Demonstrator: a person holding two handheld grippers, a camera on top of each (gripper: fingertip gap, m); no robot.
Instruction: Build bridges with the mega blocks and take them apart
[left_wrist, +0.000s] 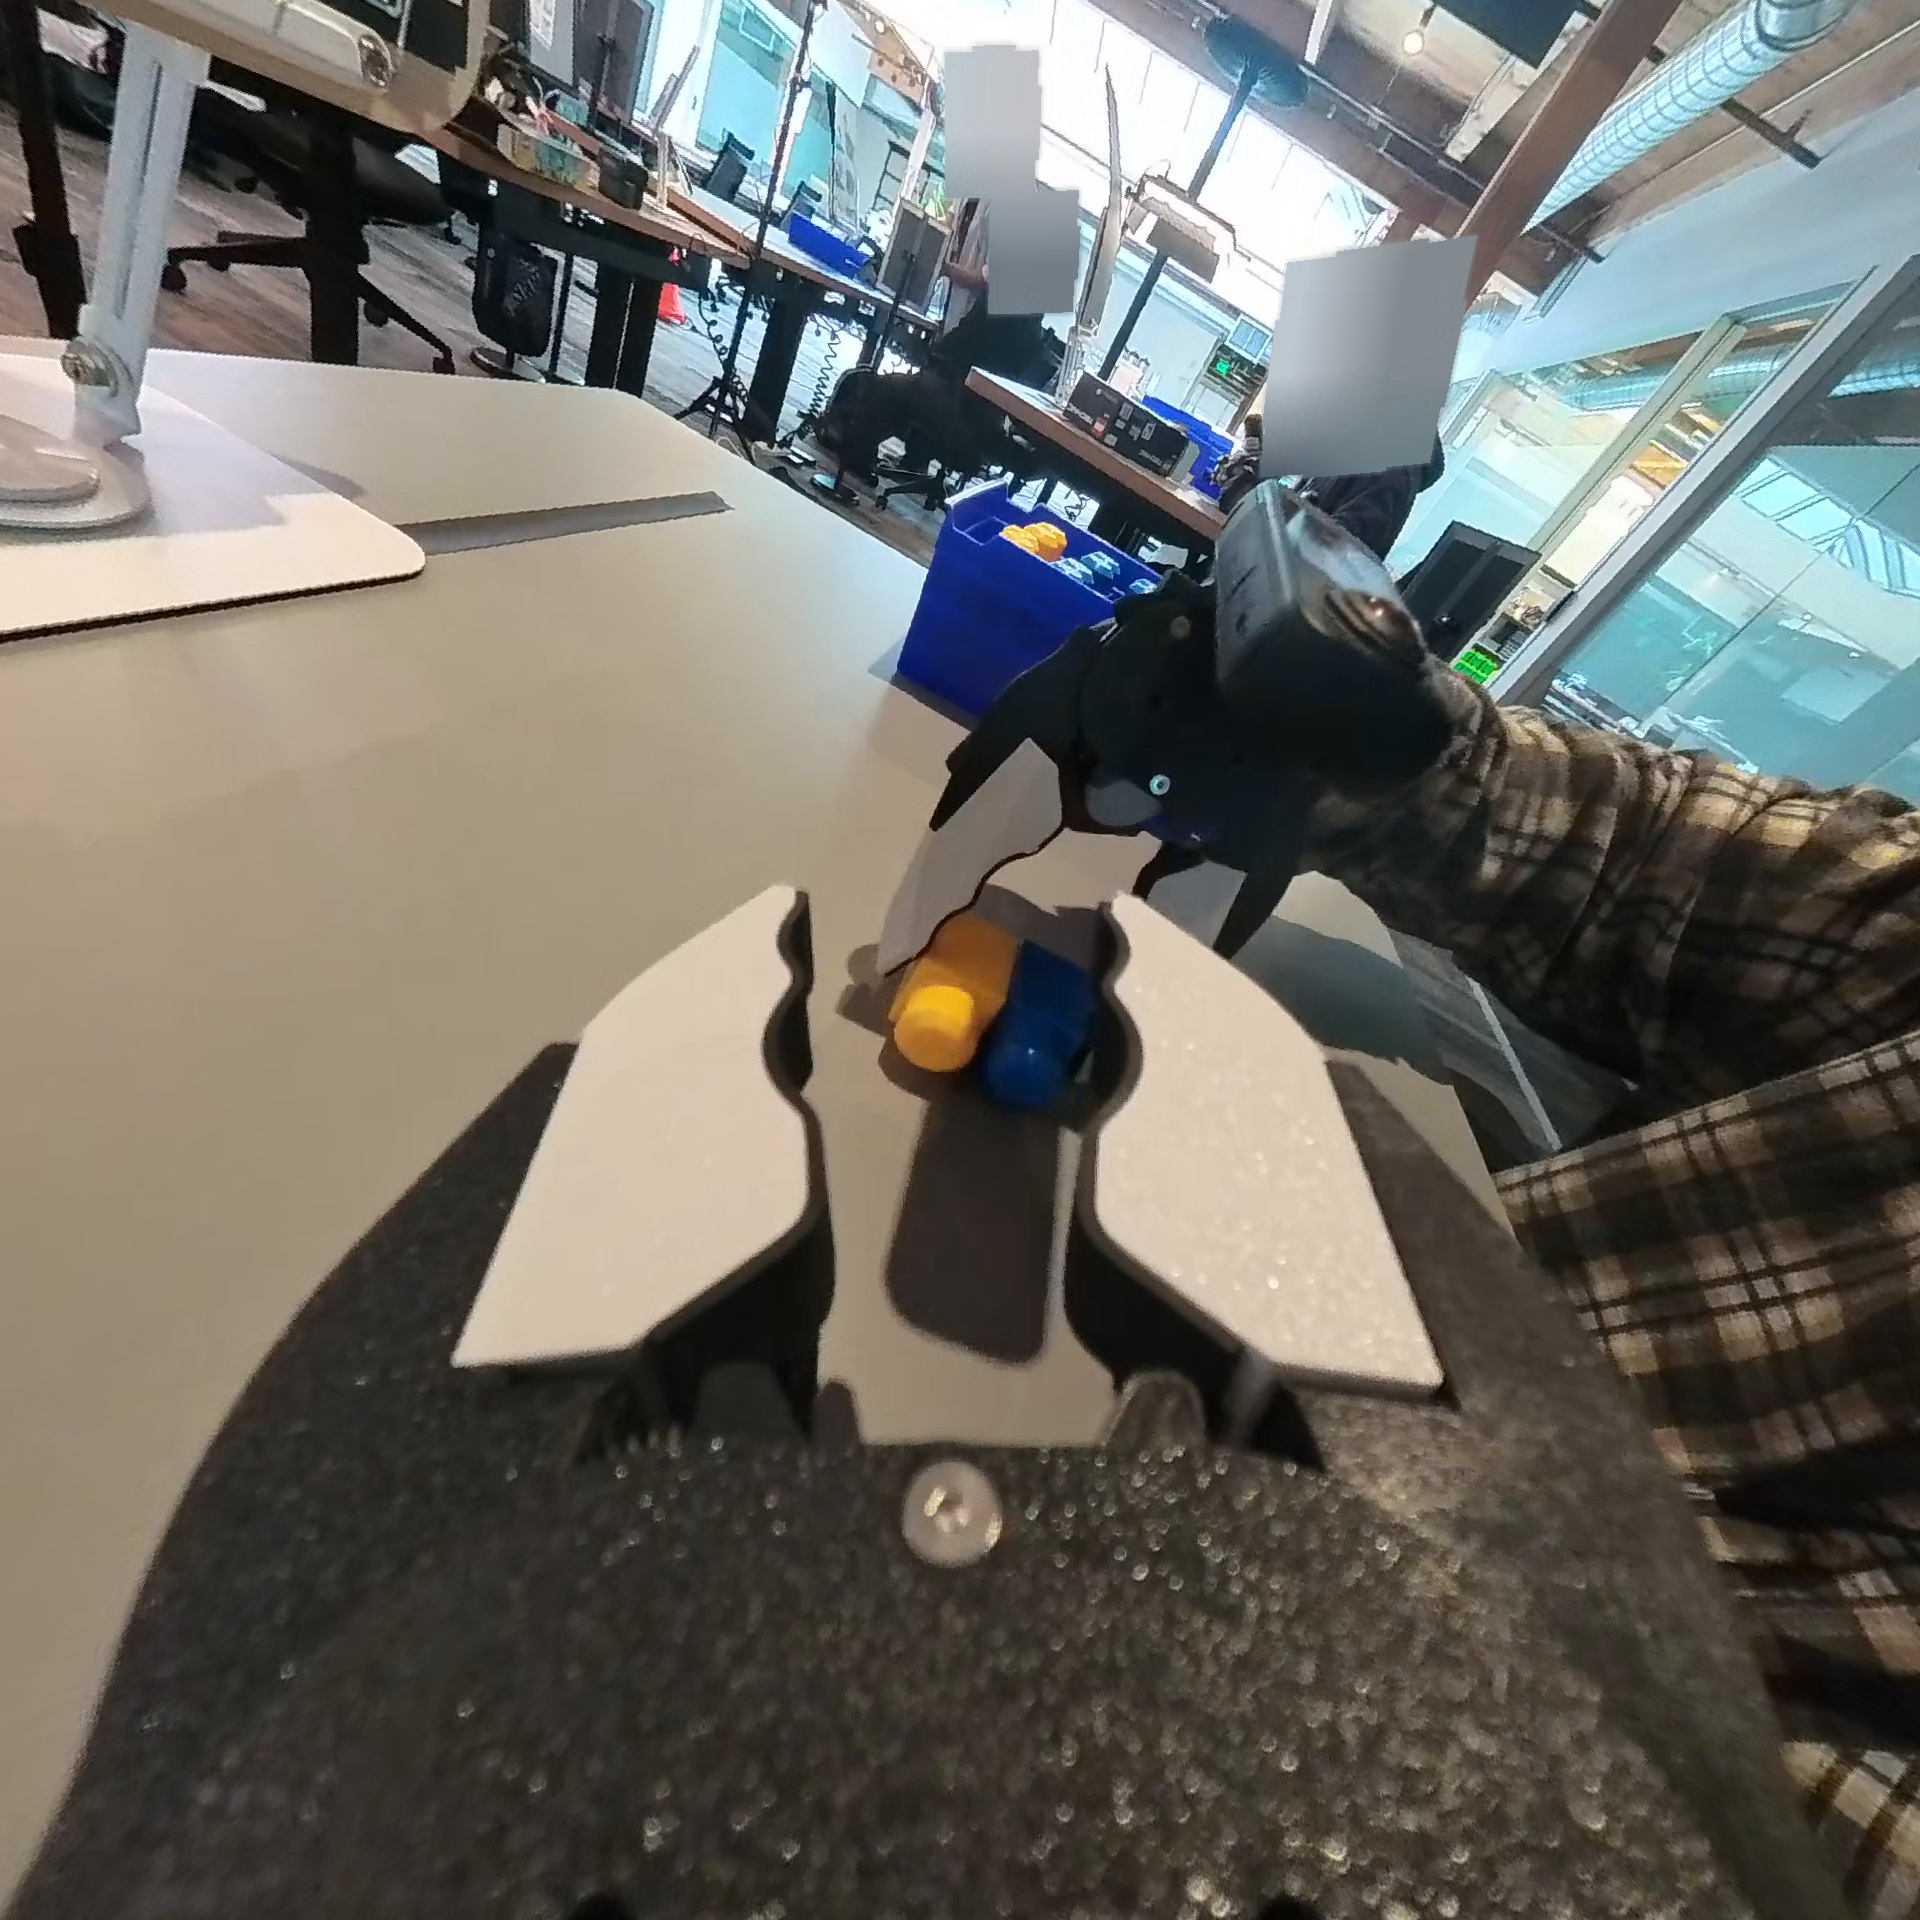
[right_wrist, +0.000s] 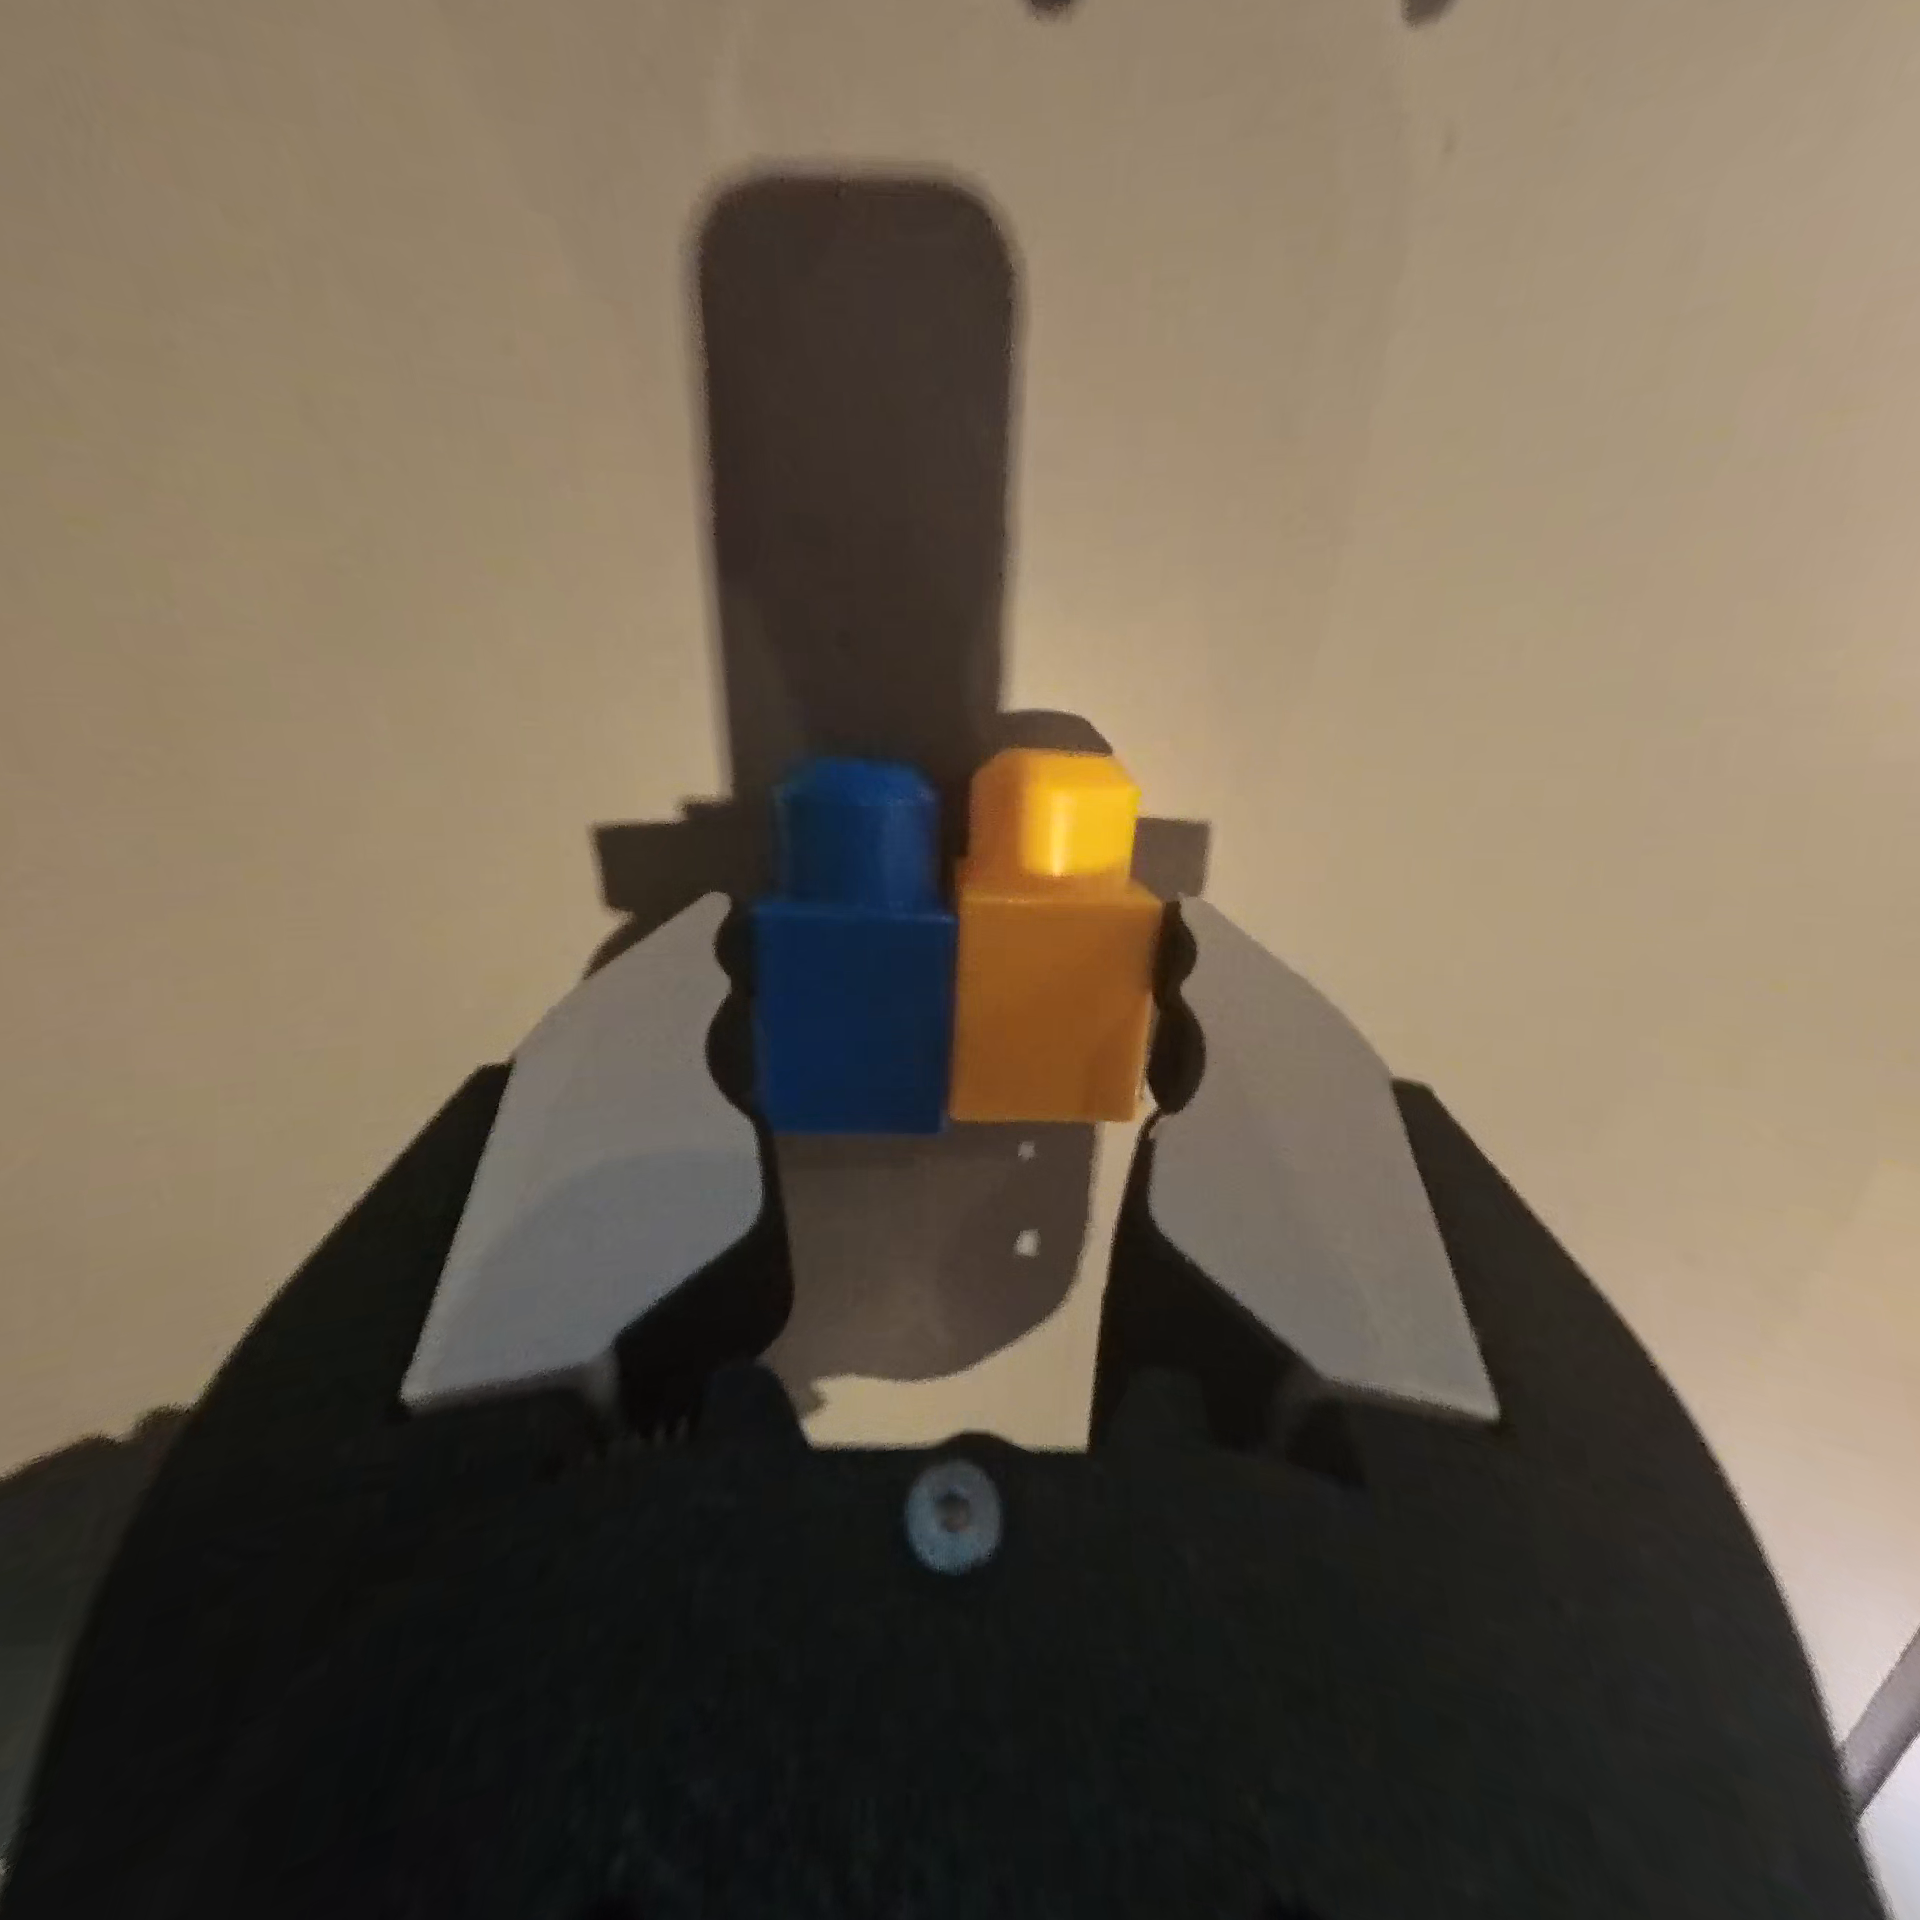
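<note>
a: what do the right tongs (right_wrist: 954, 997) hold?
b: two small blocks side by side, squeezed between the fingers. the blue block (right_wrist: 850, 1013) touches the left finger, the yellow block (right_wrist: 1055, 997) touches the right one, and the two blocks press against each other. each has one round stud on top.
a: and the left tongs (left_wrist: 954, 997)?
b: their fingers stand apart, with nothing between them. they point at the same pair of blocks just ahead, low over the grey table (left_wrist: 416, 810). the studs face this camera.
a: anything past the blocks?
b: the other tongs come in from the right, held by an arm in a plaid sleeve (left_wrist: 1621, 894). farther off, at the table's far edge, sits a blue bin (left_wrist: 997, 623) with more blocks in it. a white stand (left_wrist: 94, 416) rests on a white board at the far left.
</note>
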